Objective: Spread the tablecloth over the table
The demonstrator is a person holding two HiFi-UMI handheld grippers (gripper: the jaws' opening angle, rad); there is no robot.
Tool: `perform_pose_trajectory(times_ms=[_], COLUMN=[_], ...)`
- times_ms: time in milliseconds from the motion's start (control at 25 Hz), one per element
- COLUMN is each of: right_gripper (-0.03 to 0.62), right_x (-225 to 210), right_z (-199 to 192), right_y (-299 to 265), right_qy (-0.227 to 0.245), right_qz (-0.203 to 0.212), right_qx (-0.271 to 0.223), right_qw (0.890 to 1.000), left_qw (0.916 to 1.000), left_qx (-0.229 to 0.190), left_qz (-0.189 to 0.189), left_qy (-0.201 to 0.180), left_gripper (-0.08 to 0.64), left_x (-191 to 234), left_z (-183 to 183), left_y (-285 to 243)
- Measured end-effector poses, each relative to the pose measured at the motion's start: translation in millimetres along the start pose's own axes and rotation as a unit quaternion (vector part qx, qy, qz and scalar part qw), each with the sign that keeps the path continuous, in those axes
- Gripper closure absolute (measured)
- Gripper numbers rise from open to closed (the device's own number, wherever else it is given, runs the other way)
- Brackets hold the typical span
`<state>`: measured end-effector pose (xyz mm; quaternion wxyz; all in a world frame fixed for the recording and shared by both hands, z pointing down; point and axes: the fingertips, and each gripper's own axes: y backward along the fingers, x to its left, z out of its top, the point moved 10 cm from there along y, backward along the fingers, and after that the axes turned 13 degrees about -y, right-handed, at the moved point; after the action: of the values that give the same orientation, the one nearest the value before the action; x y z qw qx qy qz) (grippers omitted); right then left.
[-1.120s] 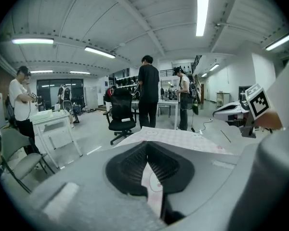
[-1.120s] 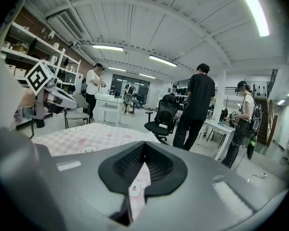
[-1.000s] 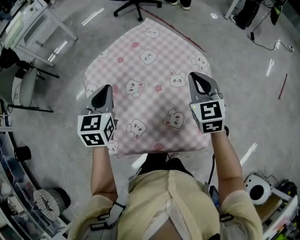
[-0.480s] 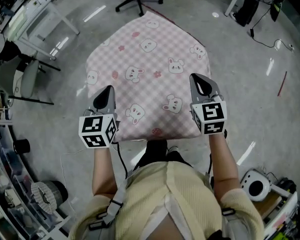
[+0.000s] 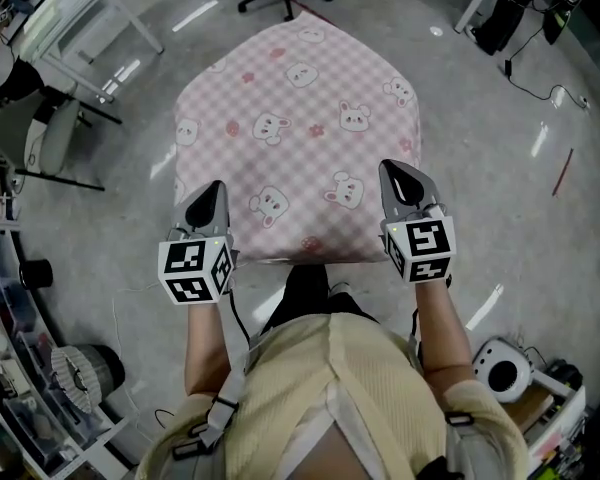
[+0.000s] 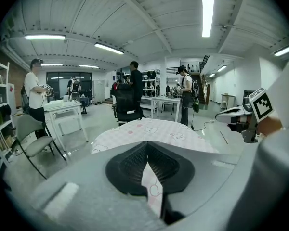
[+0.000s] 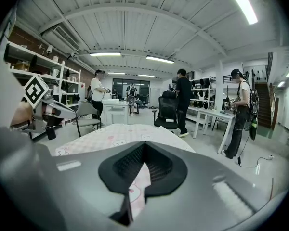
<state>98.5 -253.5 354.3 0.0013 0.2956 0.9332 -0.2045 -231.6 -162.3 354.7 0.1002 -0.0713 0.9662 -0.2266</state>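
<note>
I read the tablecloth (image 5: 298,118) as soft matt cloth with a printed pink check. The floor (image 5: 500,198) around the tablecloth is smooth glossy grey. At the tablecloth's near edge, left gripper (image 5: 213,190) and right gripper (image 5: 400,173) are matt grey plastic with black ribbed pads (image 6: 131,164).

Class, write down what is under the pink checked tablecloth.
Nothing shows under the tablecloth: it hides whatever supports it. Only grey floor surrounds it. The left claw and right claw pinch its near edge.
</note>
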Motion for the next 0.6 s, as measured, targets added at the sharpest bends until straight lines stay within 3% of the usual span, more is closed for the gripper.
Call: perform_pose_trajectory(times_ms=[600], right_gripper=[0.588], right_x=[3.0], right_z=[-15.9], right_y=[10.4], right_qy=[-0.017], right_qz=[-0.008], right_qx=[0.014], right_qw=[1.000], left_qw=[0.9992], left_qx=[0.028], left_qz=[-0.022], left_qy=[-0.018], left_gripper=[0.554], left_x=[-8.8], left_z=[-20.6], left_y=[5.3])
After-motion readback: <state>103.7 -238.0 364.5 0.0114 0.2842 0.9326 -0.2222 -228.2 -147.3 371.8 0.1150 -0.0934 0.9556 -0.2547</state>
